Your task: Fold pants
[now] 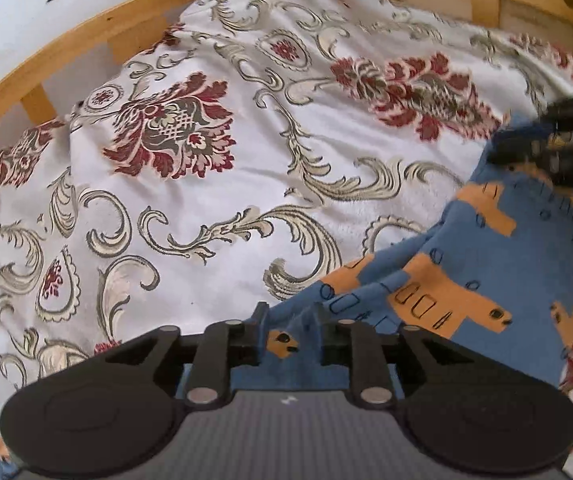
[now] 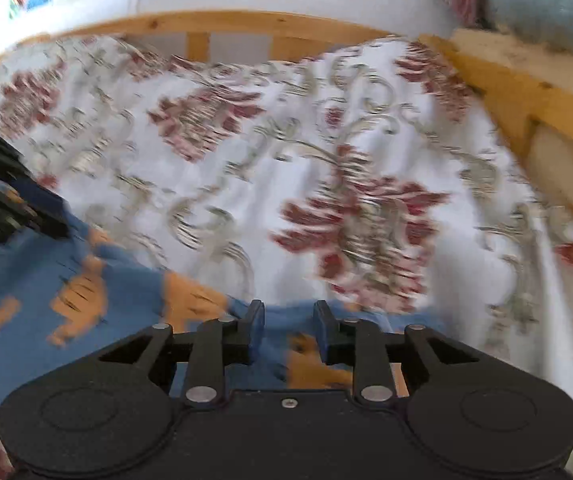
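Left gripper (image 1: 289,330) up close in the left wrist view: fingers part-way apart, blue pants (image 1: 466,280) fabric with orange shapes lying in the gap; pads don't visibly press it. Pants run from there up to the right across the floral bedspread (image 1: 206,160), where the right gripper (image 1: 566,148) sits on the far end, blurred. Wooden bed frame (image 1: 86,32) behind.

Right wrist view, heavily motion-blurred: right gripper (image 2: 289,330) fingers also part-way apart, pants (image 2: 86,280) cloth between them, no clear clamp. Pants spread left on the bedspread (image 2: 286,160) toward the left gripper (image 2: 6,200) at frame edge. Bed frame (image 2: 526,92) rims the far side.
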Motion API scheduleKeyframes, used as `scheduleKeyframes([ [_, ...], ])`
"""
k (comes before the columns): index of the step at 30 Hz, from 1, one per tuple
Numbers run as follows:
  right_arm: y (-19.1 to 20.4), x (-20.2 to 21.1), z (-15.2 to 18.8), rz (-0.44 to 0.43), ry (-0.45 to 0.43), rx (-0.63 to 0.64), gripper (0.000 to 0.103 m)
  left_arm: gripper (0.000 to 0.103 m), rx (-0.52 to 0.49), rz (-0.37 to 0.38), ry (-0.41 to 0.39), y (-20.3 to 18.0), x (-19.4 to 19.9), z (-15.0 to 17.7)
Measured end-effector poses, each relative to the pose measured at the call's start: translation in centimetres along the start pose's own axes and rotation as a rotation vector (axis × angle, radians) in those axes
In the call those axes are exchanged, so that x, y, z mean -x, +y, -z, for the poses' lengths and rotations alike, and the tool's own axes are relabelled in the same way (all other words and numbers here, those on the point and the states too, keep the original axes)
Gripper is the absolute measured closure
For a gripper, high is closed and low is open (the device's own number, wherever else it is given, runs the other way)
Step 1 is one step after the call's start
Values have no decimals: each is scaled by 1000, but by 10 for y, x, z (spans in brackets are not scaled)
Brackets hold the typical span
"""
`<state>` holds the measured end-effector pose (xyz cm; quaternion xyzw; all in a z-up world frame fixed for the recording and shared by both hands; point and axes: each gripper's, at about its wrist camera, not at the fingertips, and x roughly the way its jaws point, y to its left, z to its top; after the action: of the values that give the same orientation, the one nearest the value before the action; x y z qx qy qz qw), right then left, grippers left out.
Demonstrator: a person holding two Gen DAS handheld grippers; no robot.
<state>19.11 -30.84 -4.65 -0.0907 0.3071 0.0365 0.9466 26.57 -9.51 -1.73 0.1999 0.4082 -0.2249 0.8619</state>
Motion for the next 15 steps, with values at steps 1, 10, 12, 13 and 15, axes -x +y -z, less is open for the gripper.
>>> scheduleKeyframes([
  [1, -5, 3, 2, 30, -8, -24, 67, 76, 11, 1, -5, -1, 2, 0],
  [10, -36, -11, 7, 164, 30, -85, 62, 62, -52, -23, -23, -38, 1, -1],
  [12, -44, -12, 14, 158, 28, -85, 62, 62, -48, -68, 11, -41, -11, 0],
  [13, -43, -10, 15, 169, 22, -72, 62, 61, -15, -59, 14, -38, -15, 2],
  [15, -40, 1, 15, 208, -10, -71, 61, 61, 45, -40, 8, -32, -15, 2],
])
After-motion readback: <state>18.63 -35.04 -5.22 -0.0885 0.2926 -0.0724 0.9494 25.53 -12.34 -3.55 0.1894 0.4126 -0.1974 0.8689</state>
